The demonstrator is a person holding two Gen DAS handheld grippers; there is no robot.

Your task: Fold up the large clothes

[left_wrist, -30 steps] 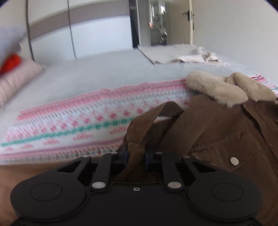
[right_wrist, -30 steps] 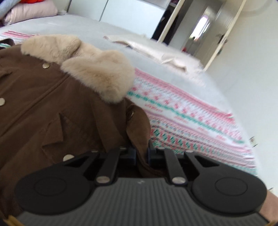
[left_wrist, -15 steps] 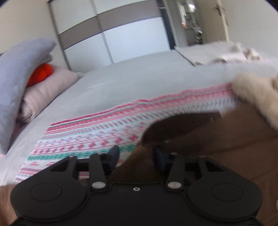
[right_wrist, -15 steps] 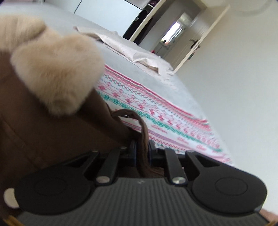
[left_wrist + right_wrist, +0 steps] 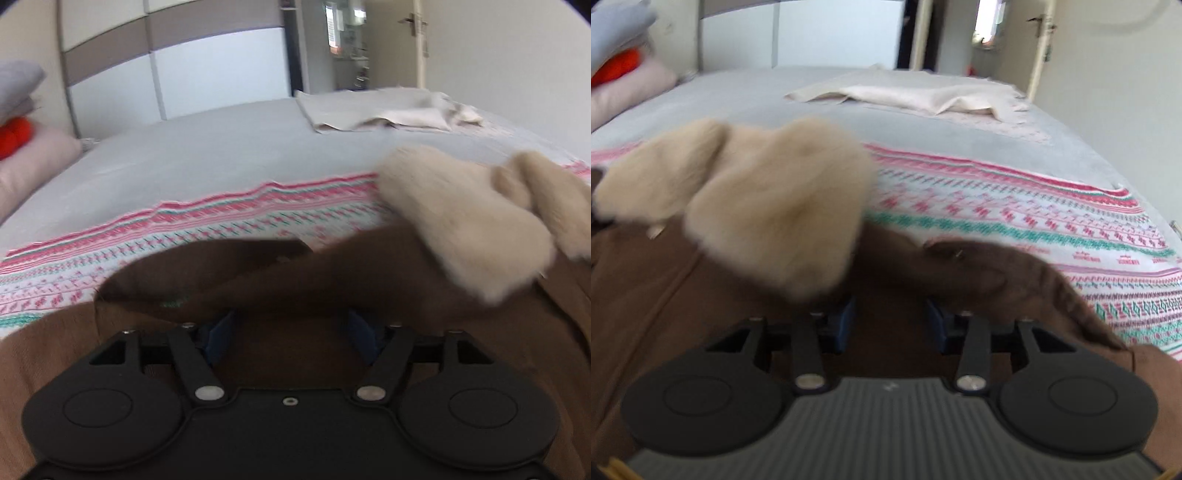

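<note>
jaws: both just opening, apart | brown jacket [image 5: 369,269] between, unpressed | on bed [image 5: 229,147]

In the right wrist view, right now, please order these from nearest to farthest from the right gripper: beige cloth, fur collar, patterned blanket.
From the right gripper:
1. fur collar, just ahead, left.
2. patterned blanket, ahead, right.
3. beige cloth, far end of the bed.

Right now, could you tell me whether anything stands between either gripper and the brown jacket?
Nothing visible does. The brown jacket lies directly at the left gripper and the right gripper, its cloth between both sets of fingers. Both jaws have just been opening and no longer pinch it. Only its own fur collar lies beyond.
</note>
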